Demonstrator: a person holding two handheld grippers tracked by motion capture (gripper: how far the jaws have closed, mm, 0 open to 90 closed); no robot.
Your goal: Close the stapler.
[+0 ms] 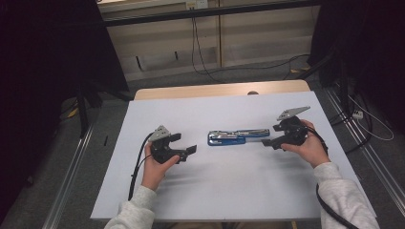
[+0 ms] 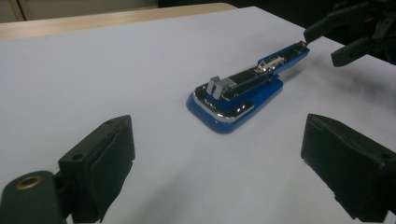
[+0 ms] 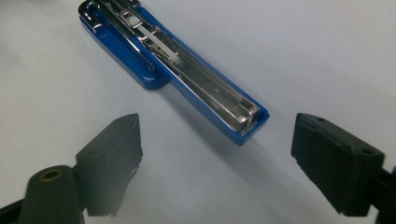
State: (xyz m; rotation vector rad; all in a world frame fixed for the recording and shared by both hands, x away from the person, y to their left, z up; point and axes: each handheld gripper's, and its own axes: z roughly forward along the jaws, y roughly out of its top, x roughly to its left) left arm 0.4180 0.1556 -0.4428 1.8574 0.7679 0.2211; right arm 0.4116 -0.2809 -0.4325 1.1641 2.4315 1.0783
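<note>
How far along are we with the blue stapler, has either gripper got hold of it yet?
Done: the blue stapler lies swung open on the white table. In hand: nothing; the left gripper and right gripper flank it, jaws open, pads off it. Left: closing in on it and gripping it, likely the right gripper first, since it sits nearest.

Dim room, dark at 9 and 3 o'clock; the sheet (image 1: 229,191) is evenly lit. Glare on the stapler (image 3: 187,74) metal; soft shadows; near jaws slightly blurred.
</note>
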